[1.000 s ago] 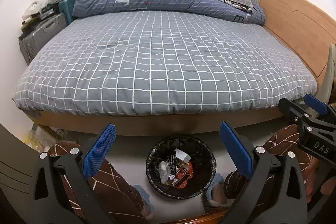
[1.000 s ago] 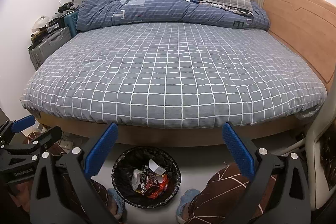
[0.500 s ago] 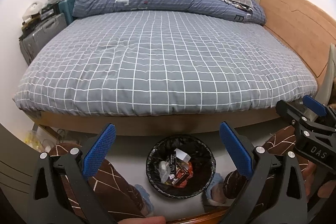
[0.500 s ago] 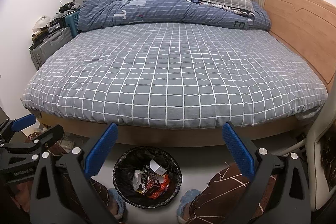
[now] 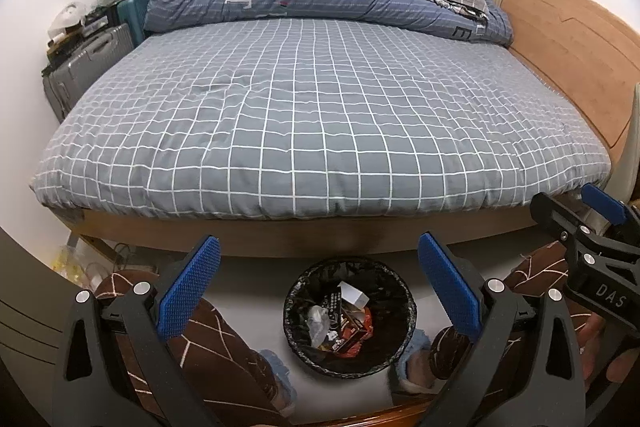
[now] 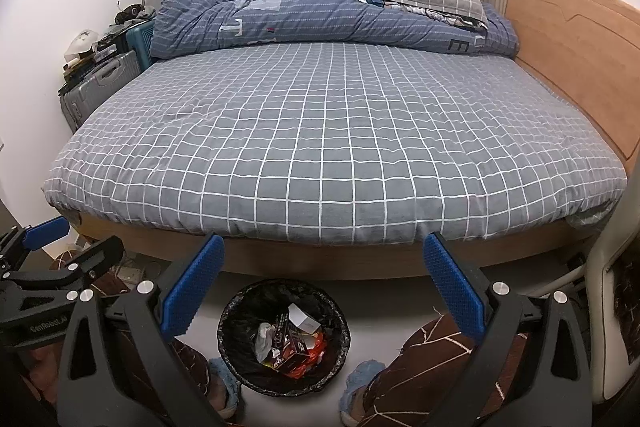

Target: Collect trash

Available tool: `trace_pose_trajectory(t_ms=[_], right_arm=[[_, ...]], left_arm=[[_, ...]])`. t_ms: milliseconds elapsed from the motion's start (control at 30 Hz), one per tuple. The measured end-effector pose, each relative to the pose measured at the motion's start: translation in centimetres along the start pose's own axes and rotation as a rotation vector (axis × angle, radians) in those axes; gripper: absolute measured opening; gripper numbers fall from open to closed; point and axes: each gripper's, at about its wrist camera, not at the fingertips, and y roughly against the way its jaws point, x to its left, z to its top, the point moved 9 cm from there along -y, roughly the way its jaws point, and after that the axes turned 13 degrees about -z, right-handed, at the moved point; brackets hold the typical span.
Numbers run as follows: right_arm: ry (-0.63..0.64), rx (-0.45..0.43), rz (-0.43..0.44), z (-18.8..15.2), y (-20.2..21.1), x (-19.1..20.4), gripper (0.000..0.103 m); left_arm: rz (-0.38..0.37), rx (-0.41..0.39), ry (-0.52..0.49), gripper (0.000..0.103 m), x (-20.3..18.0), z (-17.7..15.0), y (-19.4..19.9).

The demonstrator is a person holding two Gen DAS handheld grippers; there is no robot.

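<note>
Bin: trash labels unreadable, too small. Suitcase at 9 o'clock: clutter on top indistinct. Person's legs: cut off at 6 o'clock.

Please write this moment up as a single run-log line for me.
left claw: open, empty | right claw: open, empty | trash bin: on floor between feet, holds wrappers | bed: no trash visible

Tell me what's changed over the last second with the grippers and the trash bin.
Almost nothing. The right gripper tilted up a touch, so the trash bin sits slightly lower in its view. Both it and the left gripper stay open and empty; nothing was grabbed or dropped, and the bin's contents look unchanged.
</note>
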Motion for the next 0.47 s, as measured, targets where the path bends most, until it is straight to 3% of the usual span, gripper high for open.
trace_pose_trajectory(t_ms=[467], right_arm=[[0.001, 0.001, 0.006, -0.13, 0.04, 0.26, 0.096]], left_arm=[[0.014, -0.007, 0.014, 0.097, 0.61, -0.09, 0.28]])
